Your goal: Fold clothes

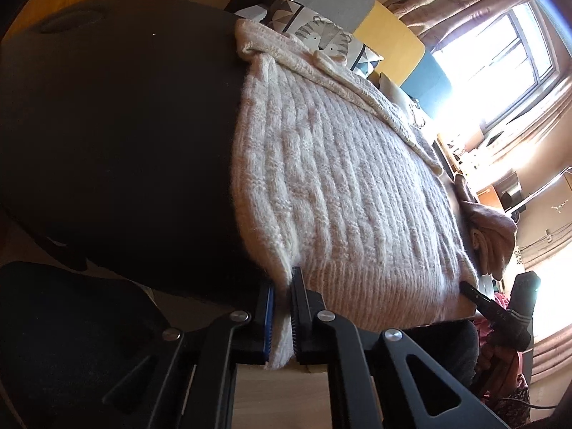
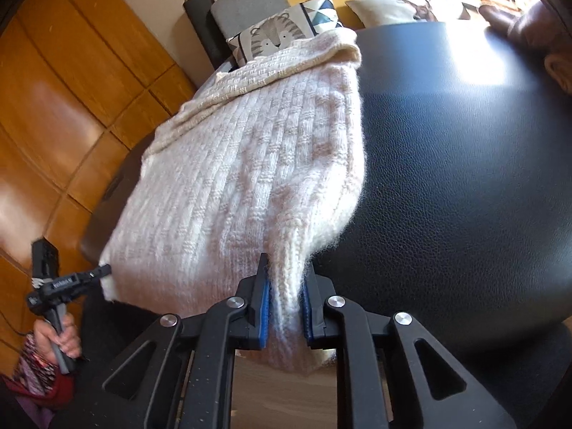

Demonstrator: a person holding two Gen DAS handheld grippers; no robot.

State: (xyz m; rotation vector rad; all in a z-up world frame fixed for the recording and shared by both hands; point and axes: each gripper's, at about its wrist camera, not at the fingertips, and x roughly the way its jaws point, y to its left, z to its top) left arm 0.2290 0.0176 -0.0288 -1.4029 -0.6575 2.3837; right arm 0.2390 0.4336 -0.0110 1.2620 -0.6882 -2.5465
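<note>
Currently the black table (image 2: 464, 178) carries the pink-and-cream knit sweater (image 2: 250, 164), which lies flat with its long axis running from the near table edge away toward the tiger-print cushion (image 2: 275, 37). Its ribbed hem hangs slightly over the near edge; a folded portion crosses the far end beside the cushion.

Relative to the sweater, each gripper stands at one near hem corner, both pointing forward along the ribs.

Left gripper (image 1: 282, 318): clamped on the hem corner, with knit fabric pinched between its blue-padded fingers (image 1: 269, 321). In the right wrist view a hand (image 2: 59, 336) grips its handle below the table edge, fingers wrapped round the grey shaft.

Right gripper (image 2: 286, 307): clamped on the opposite hem corner, a thick bunch of knit pressed between both pads.

A second folded pink garment (image 1: 493, 236) lies beyond the sweater's far side in the left wrist view.
</note>
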